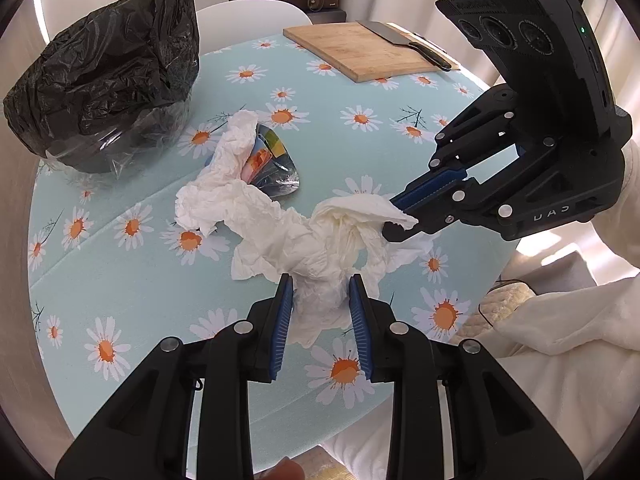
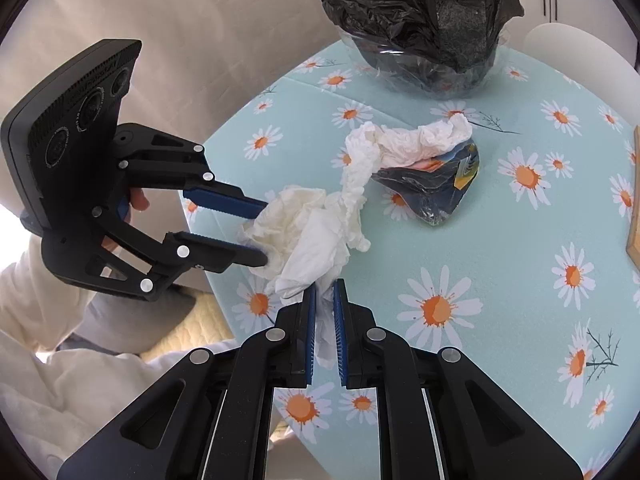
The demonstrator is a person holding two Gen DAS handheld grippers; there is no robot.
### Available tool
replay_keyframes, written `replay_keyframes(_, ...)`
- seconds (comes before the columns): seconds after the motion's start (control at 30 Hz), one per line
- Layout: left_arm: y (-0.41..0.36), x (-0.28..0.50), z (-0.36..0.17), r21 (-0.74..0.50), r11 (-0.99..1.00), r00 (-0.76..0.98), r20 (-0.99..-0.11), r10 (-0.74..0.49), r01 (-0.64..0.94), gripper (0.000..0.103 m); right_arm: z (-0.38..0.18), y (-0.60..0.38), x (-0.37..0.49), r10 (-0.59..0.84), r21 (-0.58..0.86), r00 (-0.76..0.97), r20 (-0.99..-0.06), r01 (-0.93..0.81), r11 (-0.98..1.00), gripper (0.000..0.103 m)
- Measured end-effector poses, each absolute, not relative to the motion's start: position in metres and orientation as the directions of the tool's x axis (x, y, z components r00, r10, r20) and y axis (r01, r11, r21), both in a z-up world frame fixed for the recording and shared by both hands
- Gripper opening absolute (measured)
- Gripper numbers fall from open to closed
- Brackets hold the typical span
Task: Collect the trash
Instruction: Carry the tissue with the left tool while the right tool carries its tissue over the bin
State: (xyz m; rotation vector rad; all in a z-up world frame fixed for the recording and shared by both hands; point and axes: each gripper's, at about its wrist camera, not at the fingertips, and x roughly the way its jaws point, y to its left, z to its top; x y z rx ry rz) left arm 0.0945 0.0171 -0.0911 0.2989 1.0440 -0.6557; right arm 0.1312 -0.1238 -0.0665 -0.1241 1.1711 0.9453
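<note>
A long crumpled white tissue (image 1: 280, 228) lies across the daisy-print table, also in the right wrist view (image 2: 320, 224). My right gripper (image 2: 325, 286) is shut on one end of it; it shows in the left wrist view (image 1: 394, 216). My left gripper (image 1: 320, 280) is open, its jaws either side of the tissue's near end; it shows in the right wrist view (image 2: 266, 232). A crumpled colourful wrapper (image 1: 272, 160) lies partly under the tissue's far end, also in the right wrist view (image 2: 436, 180). A bin lined with a black bag (image 1: 108, 76) stands at the table's back left.
A wooden cutting board (image 1: 360, 52) with a cleaver (image 1: 404, 40) lies at the far side. The table edge (image 1: 200, 440) is close below my left gripper. A white chair (image 1: 252, 12) stands behind the table. The person's white sleeves show beside the table.
</note>
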Motion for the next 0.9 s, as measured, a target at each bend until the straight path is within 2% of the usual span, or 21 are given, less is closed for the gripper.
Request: replay_keyframes(0.9, 0.075, 0.151, 0.027, 0.117, 0.758, 0.528, -0.785, -0.325, 0.641, 0.03, 0.043, -0.074, 0.184, 0.636, 0.254, 0.264, -0.725, -0.756, 0.603, 0.008)
